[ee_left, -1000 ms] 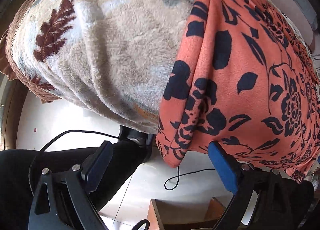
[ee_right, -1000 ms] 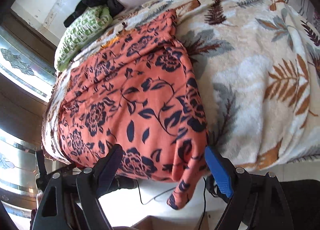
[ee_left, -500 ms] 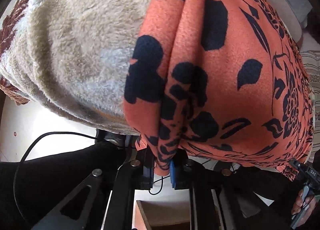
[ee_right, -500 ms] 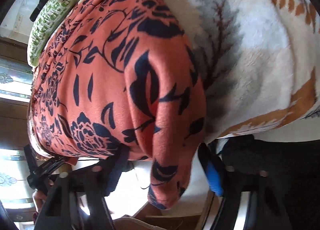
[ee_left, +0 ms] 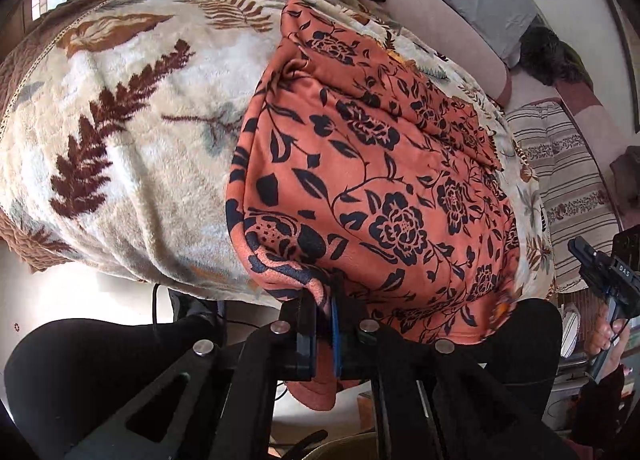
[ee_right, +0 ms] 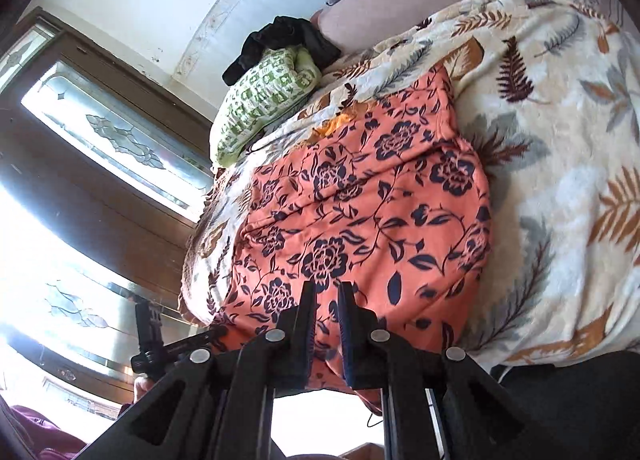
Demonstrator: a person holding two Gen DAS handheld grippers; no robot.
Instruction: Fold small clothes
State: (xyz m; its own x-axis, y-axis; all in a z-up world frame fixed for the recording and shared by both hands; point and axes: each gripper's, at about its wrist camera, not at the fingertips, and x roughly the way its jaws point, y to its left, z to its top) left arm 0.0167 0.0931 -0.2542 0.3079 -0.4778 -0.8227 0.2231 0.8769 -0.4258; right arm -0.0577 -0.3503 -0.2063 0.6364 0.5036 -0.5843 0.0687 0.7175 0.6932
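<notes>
An orange fleece garment printed with dark navy flowers and leaves [ee_left: 380, 188] lies spread across a cream plush blanket with brown and grey leaf patterns [ee_left: 132, 132], filling the centre and right of the left wrist view. Its near hem hangs over the blanket's edge at the bottom of the frame.

The left tongs [ee_left: 324, 324], at the lower centre of that view, are pressed together on the lower left corner of the garment, with a fold of orange cloth pinched between the black finger and the blue pad and a flap hanging below them.

In the right wrist view the same garment [ee_right: 360, 220] sits in the middle of the frame, with the blanket [ee_right: 560, 180] spreading to the right. The right tongs [ee_right: 325, 300], at the lower centre, are nearly closed on the garment's near edge, orange fabric showing in the narrow gap between the fingers.

A green and white patterned pillow [ee_right: 264, 100] rests at the far end of the blanket, upper centre, with a crumpled black cloth [ee_right: 280, 40] just behind it. A dark wooden cabinet with etched glass panels [ee_right: 100, 132] fills the left side.
</notes>
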